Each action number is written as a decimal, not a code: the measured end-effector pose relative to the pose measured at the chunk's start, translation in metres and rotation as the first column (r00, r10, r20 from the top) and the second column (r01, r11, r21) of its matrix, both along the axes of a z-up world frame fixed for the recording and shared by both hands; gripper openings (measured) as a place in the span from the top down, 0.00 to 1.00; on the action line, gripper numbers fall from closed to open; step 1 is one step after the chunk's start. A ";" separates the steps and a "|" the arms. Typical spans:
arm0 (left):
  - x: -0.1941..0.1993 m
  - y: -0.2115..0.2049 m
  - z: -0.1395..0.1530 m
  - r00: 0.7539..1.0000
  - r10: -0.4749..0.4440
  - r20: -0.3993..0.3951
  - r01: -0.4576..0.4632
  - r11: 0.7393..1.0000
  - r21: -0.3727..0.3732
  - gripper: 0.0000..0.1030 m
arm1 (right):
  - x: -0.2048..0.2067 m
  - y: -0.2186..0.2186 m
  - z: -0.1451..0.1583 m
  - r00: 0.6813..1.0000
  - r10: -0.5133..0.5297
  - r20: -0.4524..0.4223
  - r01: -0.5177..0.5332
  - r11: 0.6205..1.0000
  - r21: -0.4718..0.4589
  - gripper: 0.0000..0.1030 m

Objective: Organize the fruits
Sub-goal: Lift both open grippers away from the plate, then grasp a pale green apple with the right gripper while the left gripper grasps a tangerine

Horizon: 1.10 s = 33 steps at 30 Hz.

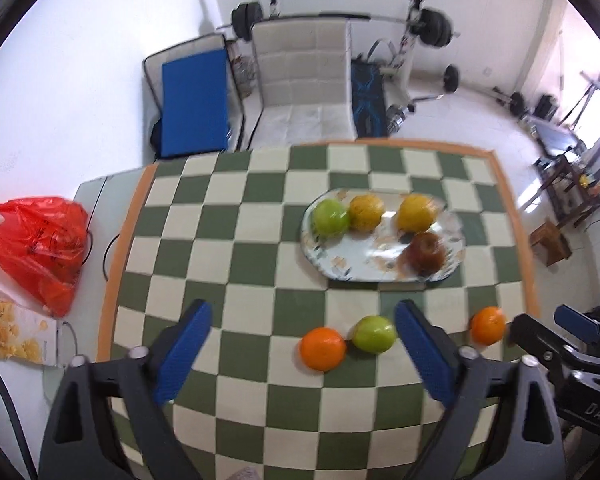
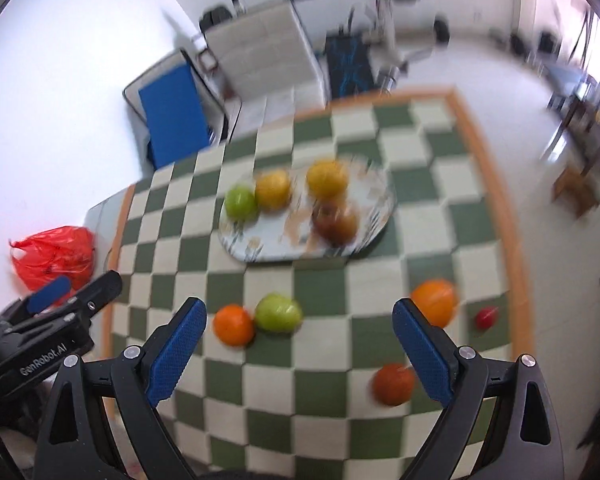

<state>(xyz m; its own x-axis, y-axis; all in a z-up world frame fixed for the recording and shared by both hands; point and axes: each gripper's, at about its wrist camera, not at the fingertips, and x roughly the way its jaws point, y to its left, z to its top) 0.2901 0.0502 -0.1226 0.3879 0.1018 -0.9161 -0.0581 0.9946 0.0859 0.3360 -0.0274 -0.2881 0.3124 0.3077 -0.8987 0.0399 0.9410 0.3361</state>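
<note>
An oval patterned plate on the checkered table holds a green apple, two yellow fruits and a red-brown apple. Loose on the cloth nearer me lie an orange, a green apple, a second orange, a dark orange fruit and a small red fruit. My left gripper is open above the near cloth, empty. My right gripper is open and empty too, seen at the left view's right edge.
The green-and-cream checkered cloth has an orange border. A red plastic bag and a snack box lie left of the table. A white chair, a blue mat and a weight rack stand beyond the far edge.
</note>
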 end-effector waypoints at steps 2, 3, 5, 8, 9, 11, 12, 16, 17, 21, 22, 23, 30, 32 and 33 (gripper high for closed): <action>0.005 0.007 -0.021 0.999 0.024 -0.042 -0.023 0.999 0.029 0.01 | 0.009 0.004 -0.033 0.998 0.012 -0.068 -0.008 0.998 0.067 0.06; 0.008 0.012 -0.035 0.996 0.044 -0.073 -0.040 0.998 0.047 0.01 | 0.015 0.009 -0.056 0.994 0.029 -0.109 -0.018 0.994 0.104 0.07; 0.012 0.021 -0.061 0.988 0.079 -0.133 -0.072 0.996 0.059 0.01 | 0.027 0.018 -0.095 0.981 0.050 -0.185 -0.024 0.990 0.142 0.07; 0.015 0.038 -0.096 0.965 0.141 -0.219 -0.132 0.990 0.056 0.01 | 0.044 0.035 -0.143 0.961 0.086 -0.264 -0.039 0.983 0.180 0.13; 0.016 0.044 -0.109 0.954 0.162 -0.254 -0.154 0.987 0.053 0.01 | 0.049 0.042 -0.161 0.950 0.096 -0.297 -0.039 0.980 0.193 0.16; 0.015 0.053 -0.126 0.935 0.190 -0.299 -0.181 0.982 0.059 0.01 | 0.057 0.055 -0.188 0.933 0.117 -0.341 -0.049 0.978 0.203 0.17; 0.014 0.057 -0.133 0.926 0.200 -0.320 -0.193 0.980 0.053 0.01 | 0.061 0.060 -0.200 0.924 0.128 -0.360 -0.055 0.977 0.207 0.17; 0.014 0.068 -0.158 0.893 0.232 -0.385 -0.242 0.970 0.021 0.02 | 0.066 0.079 -0.225 0.900 0.170 -0.401 -0.100 0.977 0.190 0.36; 0.014 0.069 -0.163 0.886 0.235 -0.400 -0.253 0.967 0.007 0.02 | 0.065 0.081 -0.223 0.905 0.179 -0.386 -0.118 0.977 0.176 0.36; 0.020 0.067 -0.183 0.856 0.231 -0.462 -0.295 0.953 -0.070 0.02 | 0.055 0.068 -0.211 0.920 0.152 -0.362 -0.123 0.987 0.103 0.36; 0.023 0.064 -0.190 0.845 0.224 -0.485 -0.305 0.948 -0.095 0.02 | 0.051 0.063 -0.207 0.925 0.143 -0.353 -0.122 0.989 0.081 0.36; 0.024 0.062 -0.195 0.839 0.216 -0.500 -0.310 0.944 -0.113 0.02 | 0.048 0.060 -0.202 0.928 0.137 -0.348 -0.121 0.990 0.066 0.36; 0.037 0.030 -0.237 0.806 0.104 -0.583 -0.288 0.929 -0.234 0.05 | 0.029 0.028 -0.206 0.925 0.061 -0.375 -0.057 0.998 0.021 0.36; 0.039 0.020 -0.242 0.807 0.077 -0.585 -0.260 0.936 -0.235 0.12 | 0.026 0.023 -0.212 0.921 0.048 -0.387 -0.043 0.999 0.023 0.36; 0.040 0.015 -0.244 0.808 0.064 -0.585 -0.248 0.939 -0.240 0.23 | 0.025 0.021 -0.215 0.924 0.038 -0.381 -0.027 0.999 0.035 0.36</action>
